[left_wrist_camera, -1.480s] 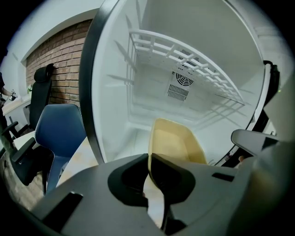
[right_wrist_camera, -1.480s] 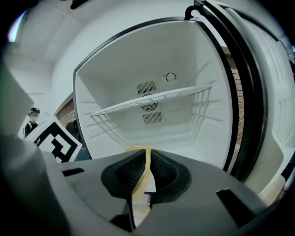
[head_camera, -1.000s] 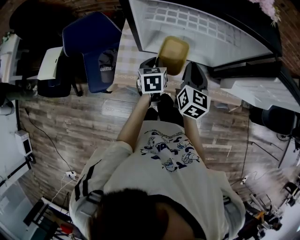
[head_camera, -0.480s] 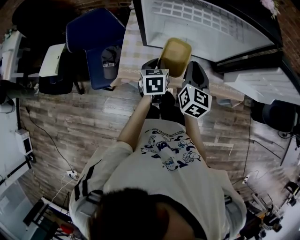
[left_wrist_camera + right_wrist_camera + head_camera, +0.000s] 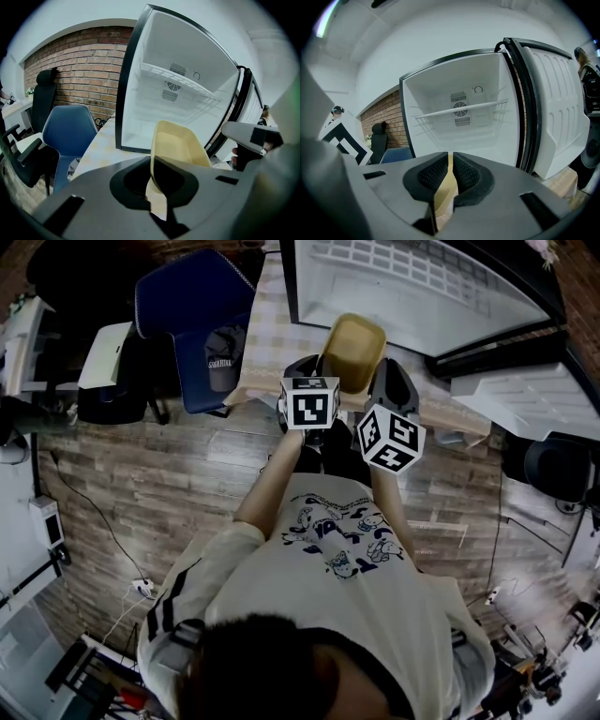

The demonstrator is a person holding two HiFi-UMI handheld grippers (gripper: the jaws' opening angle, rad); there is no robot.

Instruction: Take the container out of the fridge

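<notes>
one yellow container (image 5: 352, 352) is held clear of the one open fridge (image 5: 183, 93), its rims pinched by the left claw (image 5: 152, 164) and the right claw (image 5: 450, 171), both clamped on it.

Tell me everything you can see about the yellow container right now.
The container is a tan-yellow, rounded-rectangular tub, plastic-looking and open-topped, with nothing visible inside. It is held in the air just in front of the open fridge. The left gripper and the right gripper each clamp a side of its rim.
</notes>
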